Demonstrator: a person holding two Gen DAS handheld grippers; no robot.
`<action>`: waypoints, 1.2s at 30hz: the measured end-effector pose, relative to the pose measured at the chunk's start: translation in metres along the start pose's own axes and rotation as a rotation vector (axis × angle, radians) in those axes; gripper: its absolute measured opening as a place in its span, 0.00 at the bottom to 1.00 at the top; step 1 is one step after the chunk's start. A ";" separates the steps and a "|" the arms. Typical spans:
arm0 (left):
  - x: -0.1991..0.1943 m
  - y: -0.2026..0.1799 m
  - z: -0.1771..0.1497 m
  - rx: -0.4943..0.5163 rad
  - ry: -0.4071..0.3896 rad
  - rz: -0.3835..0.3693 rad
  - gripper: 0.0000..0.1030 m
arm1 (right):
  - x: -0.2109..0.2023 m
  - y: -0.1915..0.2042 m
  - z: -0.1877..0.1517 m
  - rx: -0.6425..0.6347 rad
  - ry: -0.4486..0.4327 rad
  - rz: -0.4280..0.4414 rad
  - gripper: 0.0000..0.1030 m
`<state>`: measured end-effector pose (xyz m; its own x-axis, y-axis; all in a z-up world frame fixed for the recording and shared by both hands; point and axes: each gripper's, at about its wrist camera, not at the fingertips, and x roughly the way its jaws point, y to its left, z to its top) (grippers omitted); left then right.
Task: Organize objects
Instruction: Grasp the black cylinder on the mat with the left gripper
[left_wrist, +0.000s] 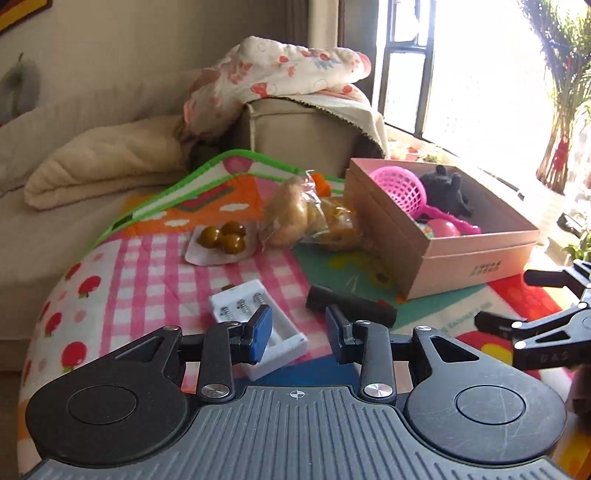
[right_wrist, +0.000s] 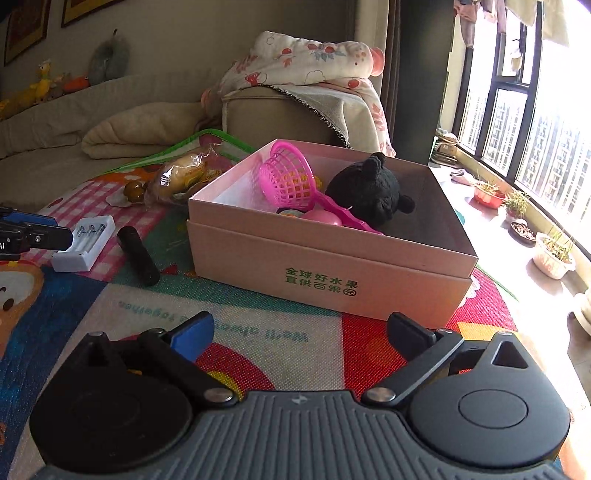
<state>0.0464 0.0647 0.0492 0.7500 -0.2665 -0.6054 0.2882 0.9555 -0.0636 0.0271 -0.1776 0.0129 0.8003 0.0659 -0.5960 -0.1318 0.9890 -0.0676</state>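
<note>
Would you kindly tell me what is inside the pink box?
Inside the box: a pink basket scoop, a black plush and a pink ball. Whatever lies beneath them is hidden.

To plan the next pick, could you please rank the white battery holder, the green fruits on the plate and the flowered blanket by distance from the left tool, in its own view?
1. White battery holder: just ahead, left.
2. Green fruits: mid-mat.
3. Flowered blanket: on the sofa arm behind.

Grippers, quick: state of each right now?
Left gripper: partly open, nothing between the pads, above the mat.
Right gripper: wide open, empty, in front of the pink box.
</note>
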 end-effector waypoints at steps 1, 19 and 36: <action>0.007 -0.003 0.005 -0.010 0.010 -0.019 0.39 | -0.001 0.000 0.000 0.001 -0.002 0.001 0.97; 0.053 -0.024 0.023 -0.188 0.159 0.097 0.37 | -0.004 -0.003 -0.003 0.030 -0.020 0.013 1.00; 0.088 -0.053 0.024 -0.123 0.116 0.136 0.48 | -0.005 -0.007 -0.004 0.065 -0.021 -0.001 1.00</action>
<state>0.1111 -0.0127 0.0187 0.7017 -0.1243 -0.7015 0.1084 0.9918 -0.0673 0.0215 -0.1852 0.0131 0.8126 0.0669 -0.5790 -0.0930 0.9955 -0.0155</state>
